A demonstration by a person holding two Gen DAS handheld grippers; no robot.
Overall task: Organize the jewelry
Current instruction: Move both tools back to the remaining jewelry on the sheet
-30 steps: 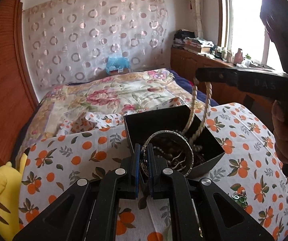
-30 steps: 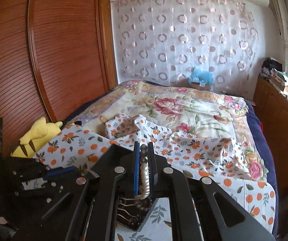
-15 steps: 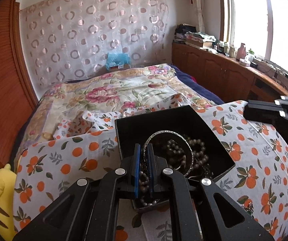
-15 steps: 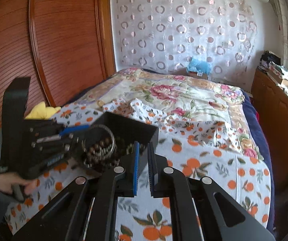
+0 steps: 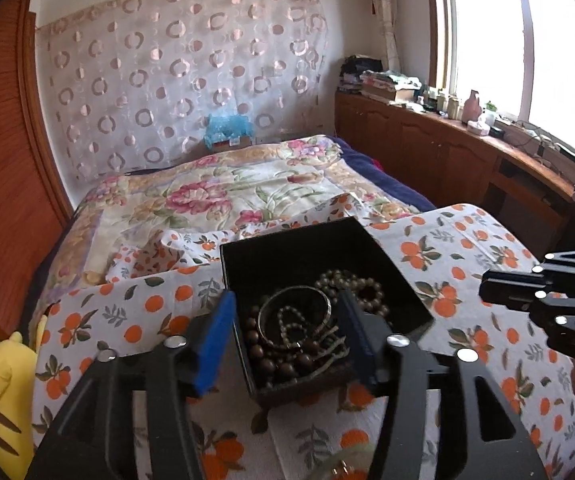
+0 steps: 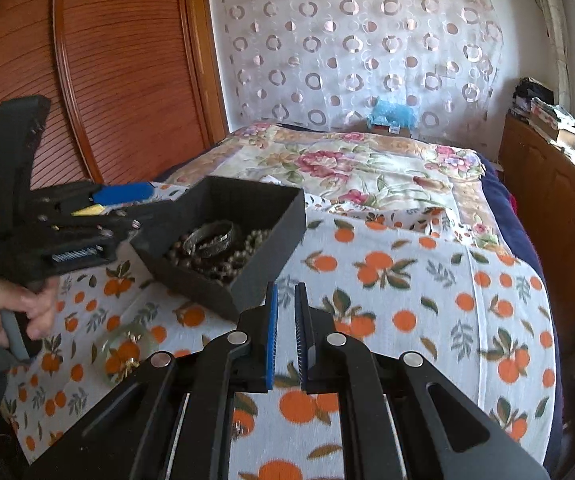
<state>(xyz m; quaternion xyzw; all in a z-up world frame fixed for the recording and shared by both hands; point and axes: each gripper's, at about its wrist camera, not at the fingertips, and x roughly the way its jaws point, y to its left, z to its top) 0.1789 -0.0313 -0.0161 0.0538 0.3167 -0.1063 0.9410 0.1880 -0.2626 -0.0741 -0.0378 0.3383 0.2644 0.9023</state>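
A black open box sits on the orange-print cloth; it also shows in the right wrist view. Inside lie a silver bangle, brown bead strands and a pale bead necklace. My left gripper is open and empty, its jaws spread over the box's near half. My right gripper is nearly closed and empty, above the cloth just right of the box. A pale green bangle with a gold piece lies on the cloth near the front left.
A yellow plush toy lies at the cloth's left edge. A floral bedspread stretches behind the box. A wooden wardrobe stands on the left and a wooden cabinet under the window on the right.
My left gripper has opened and let the silver bangle drop into the box. My right gripper released the bead necklace into the box and drew back to the right.
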